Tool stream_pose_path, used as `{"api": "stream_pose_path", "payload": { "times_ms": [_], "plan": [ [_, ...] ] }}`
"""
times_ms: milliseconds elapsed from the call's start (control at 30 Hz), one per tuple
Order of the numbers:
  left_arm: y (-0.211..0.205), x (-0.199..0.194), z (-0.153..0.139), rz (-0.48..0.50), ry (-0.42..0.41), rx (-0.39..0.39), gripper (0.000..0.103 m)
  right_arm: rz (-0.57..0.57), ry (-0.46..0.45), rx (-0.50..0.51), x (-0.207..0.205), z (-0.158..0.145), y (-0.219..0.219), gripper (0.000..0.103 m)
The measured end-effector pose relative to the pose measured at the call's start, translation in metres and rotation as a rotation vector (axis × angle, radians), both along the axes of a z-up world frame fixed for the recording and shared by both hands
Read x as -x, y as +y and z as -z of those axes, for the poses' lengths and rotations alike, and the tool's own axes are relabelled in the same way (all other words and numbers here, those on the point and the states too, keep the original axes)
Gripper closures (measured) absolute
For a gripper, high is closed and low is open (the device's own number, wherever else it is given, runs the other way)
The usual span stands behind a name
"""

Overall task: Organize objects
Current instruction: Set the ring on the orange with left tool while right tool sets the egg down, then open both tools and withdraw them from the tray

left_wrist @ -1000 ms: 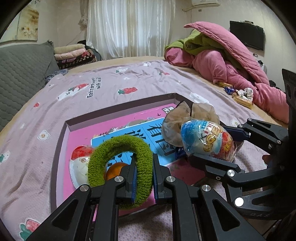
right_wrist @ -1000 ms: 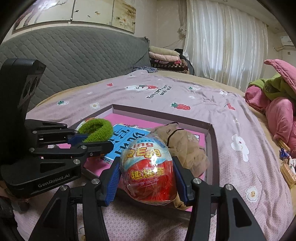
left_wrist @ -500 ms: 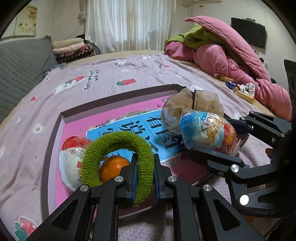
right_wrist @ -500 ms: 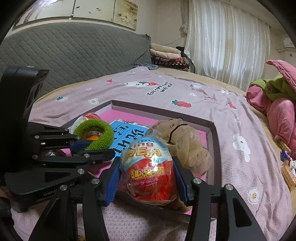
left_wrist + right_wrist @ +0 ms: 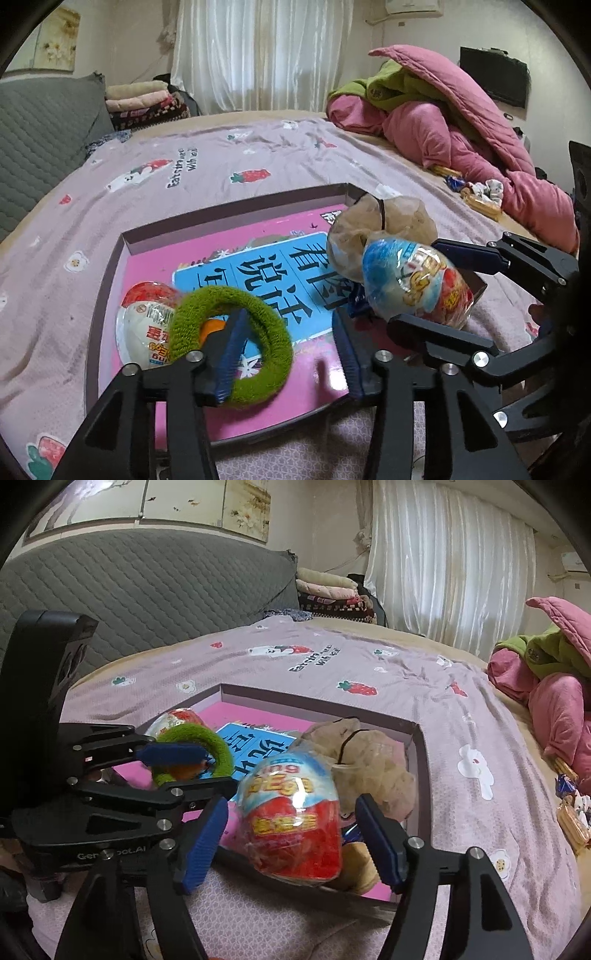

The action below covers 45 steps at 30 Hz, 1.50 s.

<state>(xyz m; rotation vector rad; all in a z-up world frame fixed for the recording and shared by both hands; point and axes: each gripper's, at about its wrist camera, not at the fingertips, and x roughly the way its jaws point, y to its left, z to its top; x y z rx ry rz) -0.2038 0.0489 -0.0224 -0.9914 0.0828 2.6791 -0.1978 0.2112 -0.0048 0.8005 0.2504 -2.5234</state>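
Observation:
A shallow pink box [image 5: 110, 291] lies on the bed with a blue book [image 5: 280, 273], a wrapped egg [image 5: 144, 325], an orange [image 5: 212, 326] and a beige scrunchie [image 5: 384, 225] in it. My left gripper [image 5: 291, 354] is open; the green scrunchie [image 5: 258, 354] hangs loose around its left finger over the box. My right gripper [image 5: 291, 838] is open too; the red and blue wrapped egg [image 5: 295, 812] sits between its pads at the box's near edge, no longer squeezed. The left gripper [image 5: 177, 771] and green scrunchie [image 5: 218, 749] also show in the right wrist view.
The pink strawberry-print bedspread [image 5: 221, 166] surrounds the box. A pile of pink and green quilts [image 5: 443, 129] lies at the far right, with small wrapped snacks [image 5: 480, 192] beside it. A grey quilted headboard [image 5: 147, 590] and folded blankets [image 5: 140, 99] stand behind.
Both grippers have opened. The left jaws released the green scrunchie, which now hangs on one finger. The right jaws spread away from the wrapped egg.

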Motion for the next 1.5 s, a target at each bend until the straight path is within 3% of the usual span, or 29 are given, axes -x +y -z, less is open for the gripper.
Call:
{"api": "stream_pose_path", "payload": {
  "times_ms": [633, 1133, 1500],
  "plan": [
    [-0.016, -0.017, -0.030, -0.076, 0.030, -0.028, 0.038, 0.031, 0.040, 0.084, -0.013, -0.021, 0.013, 0.023],
    [-0.022, -0.084, -0.042, -0.172, 0.047, -0.028, 0.028, 0.092, 0.064, 0.169, -0.060, -0.037, 0.029, 0.017],
    [-0.018, -0.133, -0.048, -0.191, 0.053, -0.049, 0.024, 0.154, 0.061, 0.126, -0.106, -0.032, 0.024, 0.016]
  ]
}}
